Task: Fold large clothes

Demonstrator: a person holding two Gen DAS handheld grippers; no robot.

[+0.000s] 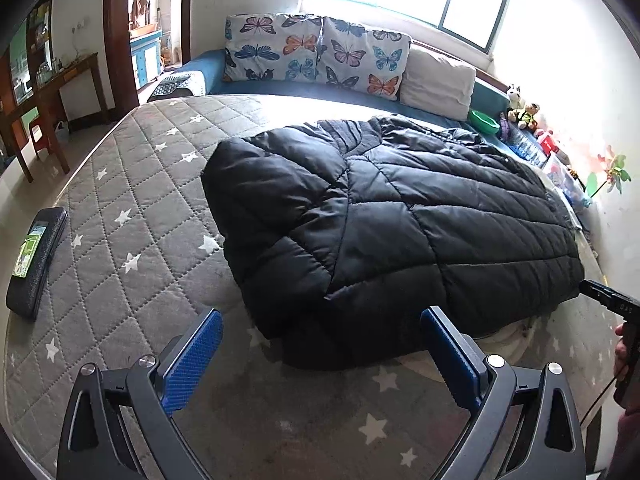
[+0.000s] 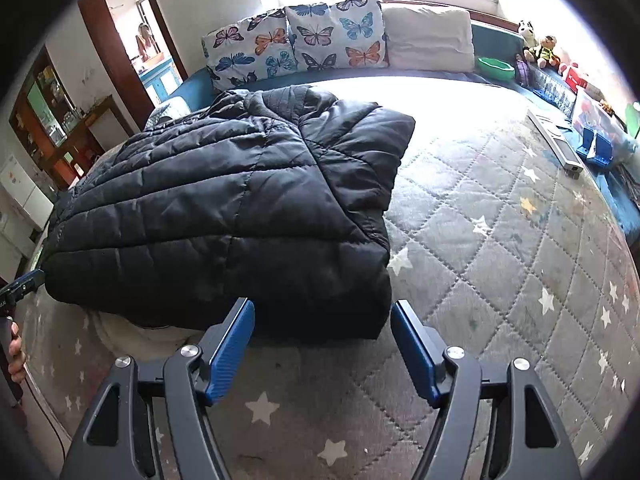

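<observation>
A black quilted puffer jacket [image 1: 392, 216] lies folded on a grey star-patterned mattress [image 1: 132, 208]. My left gripper [image 1: 320, 314] stands wide open just short of the jacket's near left corner, blue pads [image 1: 196, 356] apart and touching nothing. In the right wrist view the same jacket [image 2: 224, 200] fills the left half of the mattress [image 2: 500, 240]. My right gripper [image 2: 323, 305] is open at the jacket's near right corner; the hem lies at its fingertips and is not pinched. Each gripper's tip shows at the edge of the other's view, held by a hand.
Butterfly pillows [image 1: 316, 52] and a beige pillow [image 1: 438, 80] line the far side. A black case [image 1: 36, 260] rests at the mattress's left edge. A remote [image 2: 556, 148], a blue stand [image 2: 596, 148], a green bowl [image 2: 496, 66] and toys sit at the right. A wooden desk [image 1: 60, 80] stands left.
</observation>
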